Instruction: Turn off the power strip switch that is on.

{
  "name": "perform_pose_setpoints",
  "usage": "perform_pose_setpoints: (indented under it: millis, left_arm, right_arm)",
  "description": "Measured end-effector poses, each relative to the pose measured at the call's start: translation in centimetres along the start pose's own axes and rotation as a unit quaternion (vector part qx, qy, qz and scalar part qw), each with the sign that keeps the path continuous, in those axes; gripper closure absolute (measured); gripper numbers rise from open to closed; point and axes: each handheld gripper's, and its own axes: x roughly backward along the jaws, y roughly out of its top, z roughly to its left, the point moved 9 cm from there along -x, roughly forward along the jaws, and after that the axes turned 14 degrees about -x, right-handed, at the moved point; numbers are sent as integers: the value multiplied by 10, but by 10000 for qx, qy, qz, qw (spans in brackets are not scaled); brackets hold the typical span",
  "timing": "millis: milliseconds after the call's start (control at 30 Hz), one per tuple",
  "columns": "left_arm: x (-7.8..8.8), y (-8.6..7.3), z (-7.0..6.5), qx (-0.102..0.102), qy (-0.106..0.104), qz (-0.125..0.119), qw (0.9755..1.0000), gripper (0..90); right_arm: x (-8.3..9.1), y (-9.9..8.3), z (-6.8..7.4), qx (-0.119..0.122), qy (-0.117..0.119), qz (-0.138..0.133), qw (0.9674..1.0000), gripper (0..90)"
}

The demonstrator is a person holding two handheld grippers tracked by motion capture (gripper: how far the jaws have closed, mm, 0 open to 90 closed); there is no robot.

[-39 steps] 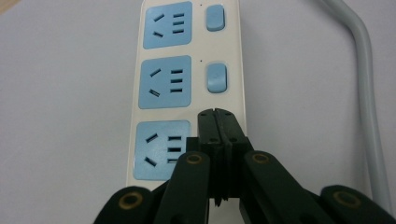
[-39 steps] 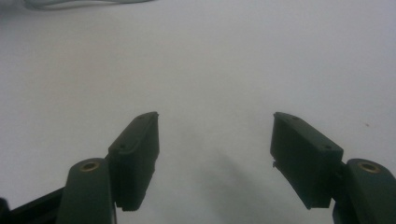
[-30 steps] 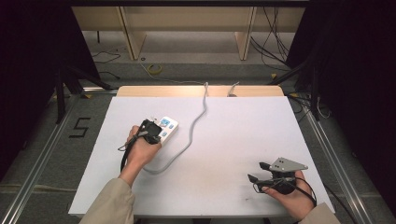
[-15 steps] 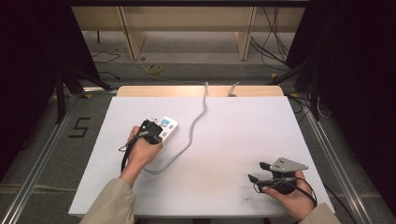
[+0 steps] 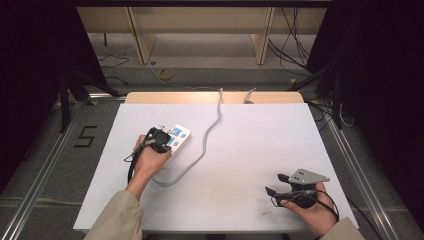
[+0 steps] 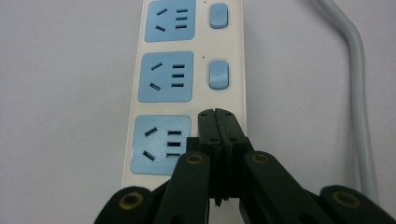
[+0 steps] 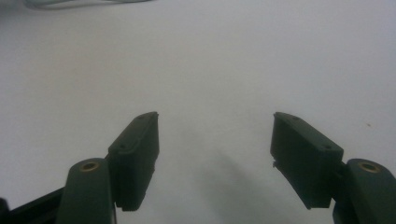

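A white power strip [image 5: 178, 138] [image 6: 191, 60] with blue sockets and blue rocker switches lies left of the table's middle. My left gripper [image 5: 159, 139] [image 6: 217, 114] is shut, nothing between its jaws, and its closed tips rest over the strip where the nearest socket's switch sits, hiding it. The middle switch [image 6: 218, 74] and the far switch [image 6: 218, 15] lie beyond the tips. The strip's grey cable [image 5: 207, 135] [image 6: 357, 93] curves away to the table's far edge. My right gripper [image 5: 274, 184] [image 7: 215, 135] stands open near the front right corner, over bare tabletop.
The white table [image 5: 250, 150] has a wooden strip along its far edge. A second cable end [image 5: 248, 95] lies at that far edge. Beyond stand wooden shelving legs and loose cables on the floor; metal rails run along both sides.
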Motion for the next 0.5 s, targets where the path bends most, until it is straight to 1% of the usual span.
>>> perform_pose_setpoints:
  millis: [200,333,500]
  left_arm:
    - [0,0,0,-13,-7,0,10000,898]
    - [0,0,-1,-43,41,16,10000,898]
    - [0,0,-2,-145,95,38,9998,898]
  right_arm:
    - [0,0,0,2,-5,1,10000,336]
    - [0,0,0,0,-4,-1,10000,336]
    - [0,0,0,5,1,-2,10000,336]
